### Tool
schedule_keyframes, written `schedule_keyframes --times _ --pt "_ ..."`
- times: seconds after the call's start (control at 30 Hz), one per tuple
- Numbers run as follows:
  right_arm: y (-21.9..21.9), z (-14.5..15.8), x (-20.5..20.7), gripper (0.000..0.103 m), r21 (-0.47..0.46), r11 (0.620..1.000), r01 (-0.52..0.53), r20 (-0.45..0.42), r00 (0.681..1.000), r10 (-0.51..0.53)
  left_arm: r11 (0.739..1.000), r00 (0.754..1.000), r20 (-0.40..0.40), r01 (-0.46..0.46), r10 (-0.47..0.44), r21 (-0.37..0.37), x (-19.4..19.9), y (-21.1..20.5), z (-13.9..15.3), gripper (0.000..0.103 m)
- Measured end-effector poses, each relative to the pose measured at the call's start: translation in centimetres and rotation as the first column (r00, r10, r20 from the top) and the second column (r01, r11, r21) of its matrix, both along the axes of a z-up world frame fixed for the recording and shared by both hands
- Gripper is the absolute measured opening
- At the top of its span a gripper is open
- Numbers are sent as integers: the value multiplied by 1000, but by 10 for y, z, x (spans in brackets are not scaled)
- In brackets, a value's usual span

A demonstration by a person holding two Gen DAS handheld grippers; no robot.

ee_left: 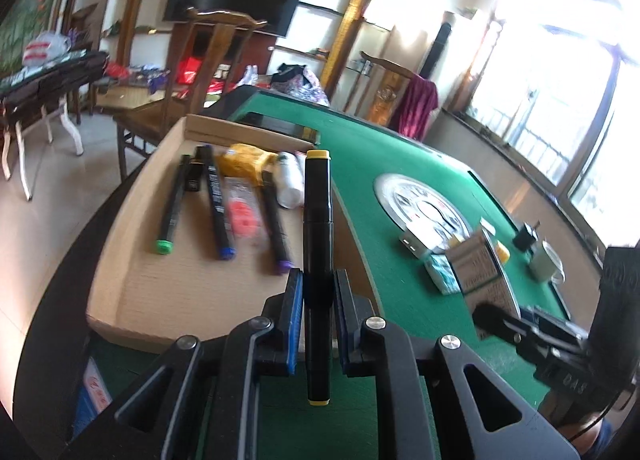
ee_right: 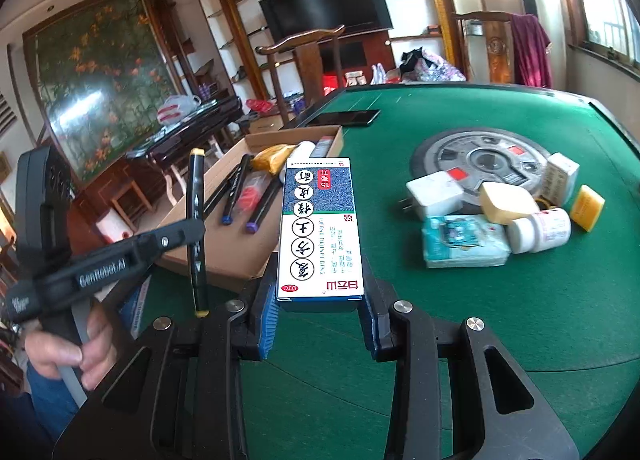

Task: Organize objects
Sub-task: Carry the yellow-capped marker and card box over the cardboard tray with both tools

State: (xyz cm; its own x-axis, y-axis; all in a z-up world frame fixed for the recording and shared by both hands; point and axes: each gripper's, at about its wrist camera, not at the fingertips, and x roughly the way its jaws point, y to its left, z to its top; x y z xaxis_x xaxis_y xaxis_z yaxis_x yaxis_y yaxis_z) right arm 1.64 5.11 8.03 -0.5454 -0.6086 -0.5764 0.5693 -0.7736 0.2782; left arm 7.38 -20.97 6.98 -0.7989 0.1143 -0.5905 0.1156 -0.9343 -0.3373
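The left gripper (ee_left: pixel 316 324) is clamped on a yellow-capped marker (ee_left: pixel 317 244), upright at the centre of its frame, over the near edge of the cardboard box (ee_left: pixel 132 292). The right gripper (ee_right: pixel 318 324) pinches a medicine carton (ee_right: pixel 320 228) at lower centre, above the green table (ee_right: pixel 520 320) just right of the box. Judging by the box, the sorting is partly done: three markers (ee_left: pixel 214 200), a yellow packet (ee_left: pixel 244 164) and a white bottle (ee_left: pixel 290 180) already lie inside. Left on the table, right of centre, are a charger (ee_right: pixel 434 194), a tissue pack (ee_right: pixel 464 240), a pill bottle (ee_right: pixel 540 230) and small boxes. The box's far contents are blurred; its near wall is hidden.
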Motion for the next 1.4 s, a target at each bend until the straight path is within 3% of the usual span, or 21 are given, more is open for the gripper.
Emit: schedule_keyframes --times 0.27,0.57,1.17,1.4 --pt "-48 6 -10 34 35 996 -77 10 997 77 994 994 56 -93 89 63 -17 -50 -11 13" --pt "-113 -15 -40 34 57 990 -129 156 981 119 983 981 140 -152 137 105 -38 -73 -38 13" --pt "-187 -48 -60 34 150 973 -177 288 949 128 983 971 175 -174 162 59 -53 -81 -42 13" --pt "-204 -51 -54 34 151 969 -198 285 947 149 985 972 179 -164 153 45 -51 -84 -40 14"
